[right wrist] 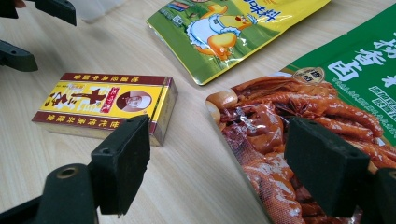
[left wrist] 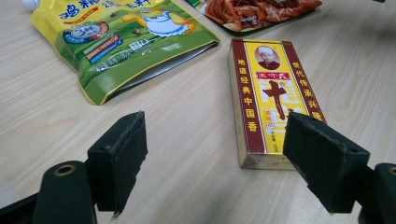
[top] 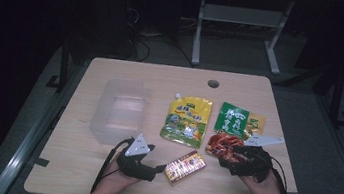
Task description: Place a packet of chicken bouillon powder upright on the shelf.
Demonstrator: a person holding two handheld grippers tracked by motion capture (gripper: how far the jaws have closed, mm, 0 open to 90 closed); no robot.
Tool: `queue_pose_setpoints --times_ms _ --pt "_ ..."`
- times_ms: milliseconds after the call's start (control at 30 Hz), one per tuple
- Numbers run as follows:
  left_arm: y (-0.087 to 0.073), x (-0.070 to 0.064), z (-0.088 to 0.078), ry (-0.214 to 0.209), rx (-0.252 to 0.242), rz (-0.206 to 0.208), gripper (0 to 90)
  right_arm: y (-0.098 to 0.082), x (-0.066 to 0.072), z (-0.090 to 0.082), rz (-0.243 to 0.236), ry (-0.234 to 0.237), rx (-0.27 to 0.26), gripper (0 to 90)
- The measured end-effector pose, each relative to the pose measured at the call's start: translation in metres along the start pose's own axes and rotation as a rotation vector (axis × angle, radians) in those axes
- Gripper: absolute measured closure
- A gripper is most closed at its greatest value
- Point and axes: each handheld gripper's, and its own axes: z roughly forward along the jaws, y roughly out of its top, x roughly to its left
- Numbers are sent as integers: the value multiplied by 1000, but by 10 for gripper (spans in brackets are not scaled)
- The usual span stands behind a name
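Observation:
A yellow and red box [top: 185, 167] lies flat near the table's front edge, between my two grippers. My left gripper [top: 159, 168] stands open just left of it, jaws pointing at it. In the left gripper view the left gripper [left wrist: 217, 140] is wide apart, with the box [left wrist: 268, 93] just ahead by the right jaw, untouched. My right gripper [top: 226, 157] is open over the near end of a green and red food packet [top: 234, 128]. In the right gripper view the right gripper [right wrist: 217, 140] holds nothing, the packet [right wrist: 280, 116] lying under its right jaw.
A yellow-green spouted pouch [top: 187, 120] lies mid-table, with a clear plastic container [top: 120, 112] to its left. The wooden table [top: 98, 178] has a cable hole [top: 213, 84] at the back. Dark floor and a metal frame lie beyond.

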Motion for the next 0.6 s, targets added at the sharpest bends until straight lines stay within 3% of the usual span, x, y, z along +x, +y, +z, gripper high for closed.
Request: queue_pose_setpoints --times_ms 500,600 --pt "1 1 -3 10 -8 1 221 3 1 1 6 -7 -5 199" --pt "2 -1 -3 10 -5 1 231 5 3 2 26 3 -6 195"
